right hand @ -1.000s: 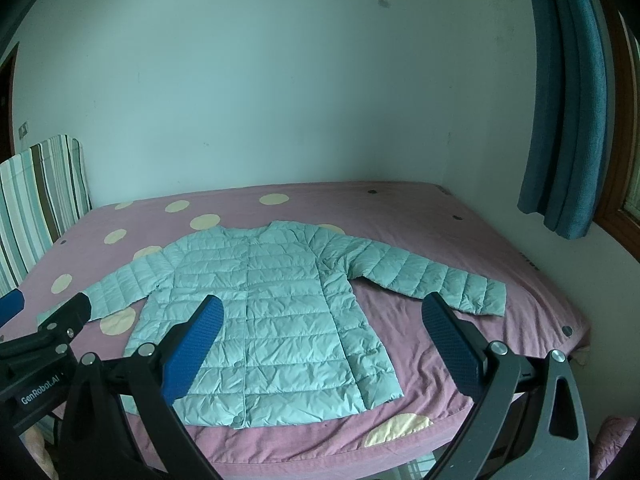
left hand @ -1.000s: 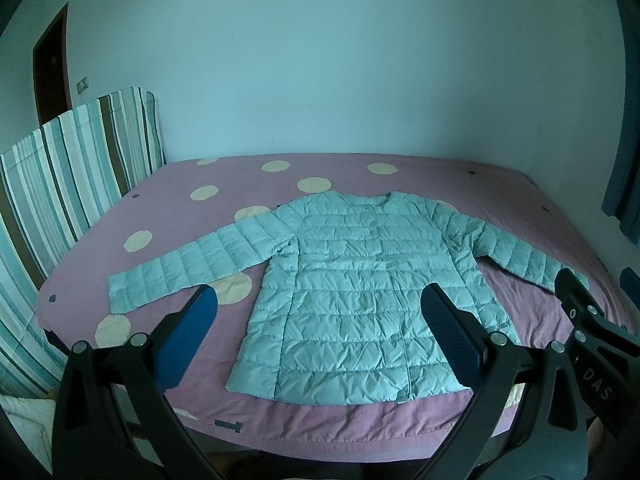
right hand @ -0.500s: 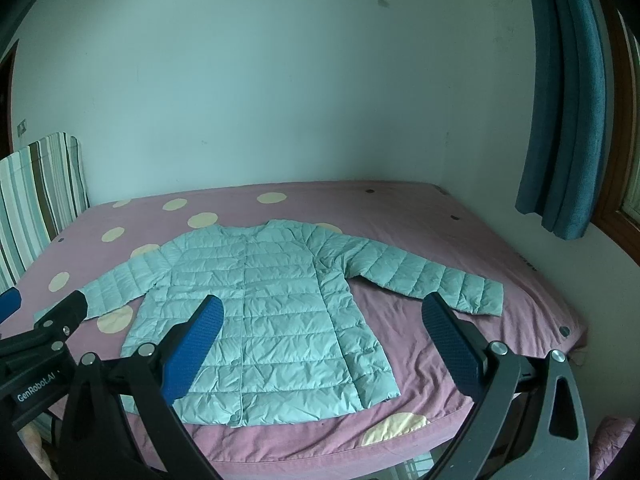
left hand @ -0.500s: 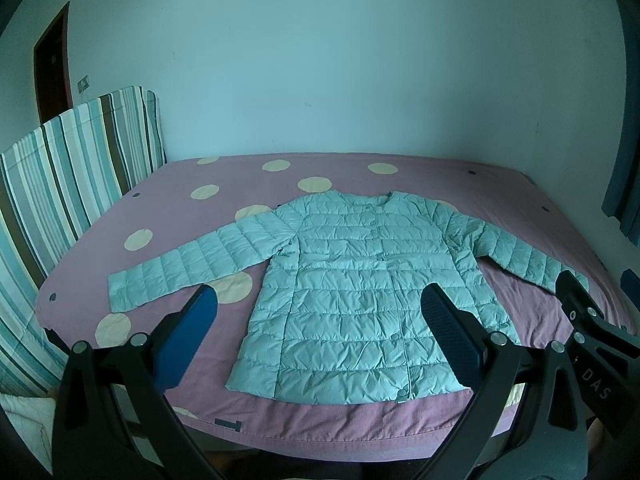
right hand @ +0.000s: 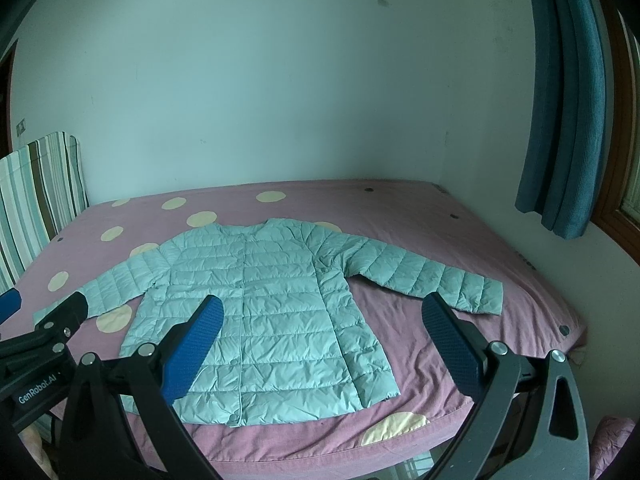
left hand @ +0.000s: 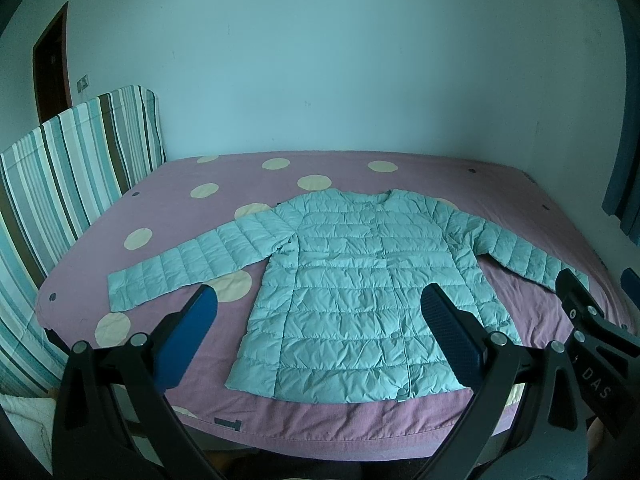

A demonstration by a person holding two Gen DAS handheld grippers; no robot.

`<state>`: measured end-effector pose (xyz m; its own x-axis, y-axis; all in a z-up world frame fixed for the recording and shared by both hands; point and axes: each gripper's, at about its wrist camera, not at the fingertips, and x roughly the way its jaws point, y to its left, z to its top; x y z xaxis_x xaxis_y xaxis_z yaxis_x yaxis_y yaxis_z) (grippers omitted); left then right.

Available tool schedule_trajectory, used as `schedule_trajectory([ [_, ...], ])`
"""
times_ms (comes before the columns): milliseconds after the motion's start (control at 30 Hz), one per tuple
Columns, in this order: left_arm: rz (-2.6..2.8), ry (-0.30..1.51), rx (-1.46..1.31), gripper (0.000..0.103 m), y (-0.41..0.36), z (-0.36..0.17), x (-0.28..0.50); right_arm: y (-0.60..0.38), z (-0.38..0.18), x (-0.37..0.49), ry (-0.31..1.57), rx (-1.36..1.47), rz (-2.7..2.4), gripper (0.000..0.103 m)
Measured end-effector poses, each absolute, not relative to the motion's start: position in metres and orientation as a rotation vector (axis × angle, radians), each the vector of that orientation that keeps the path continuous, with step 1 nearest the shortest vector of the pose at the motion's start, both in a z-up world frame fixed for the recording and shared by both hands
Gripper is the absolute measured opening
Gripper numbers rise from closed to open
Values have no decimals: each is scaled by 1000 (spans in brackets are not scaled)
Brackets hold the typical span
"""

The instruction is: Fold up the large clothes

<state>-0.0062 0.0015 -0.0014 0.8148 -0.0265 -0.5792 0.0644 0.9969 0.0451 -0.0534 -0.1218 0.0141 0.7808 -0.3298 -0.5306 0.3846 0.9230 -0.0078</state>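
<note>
Since the earlier frames both cameras have eased slightly forward; the jacket (left hand: 360,280) lies as before. It is spread flat, front up, buttoned, sleeves out to left and right, on the near half of the bed (left hand: 400,412), hem near the near edge. Left gripper (left hand: 316,316) hangs above the near edge, jaws wide, holding nothing. Right gripper (right hand: 320,320) likewise wide and empty. No containers in view. Striped headboard (left hand: 76,168) stands at left; curtain (right hand: 568,100) hangs at right.
</note>
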Motion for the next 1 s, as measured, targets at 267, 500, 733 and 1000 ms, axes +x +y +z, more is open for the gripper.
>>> schedule_trajectory([
  [267, -49, 620, 63, 101, 2, -3, -6, -122, 14, -53, 554, 101, -388, 99],
  [500, -50, 624, 61, 101, 1, -6, -8, -122, 13, -53, 555, 101, -389, 99],
  [733, -52, 633, 55, 101, 2, -9, -7, -126, 8, -54, 559, 108, -392, 99],
  [1000, -100, 772, 36, 101, 12, -48, 47, -173, -28, -39, 515, 214, -412, 99],
])
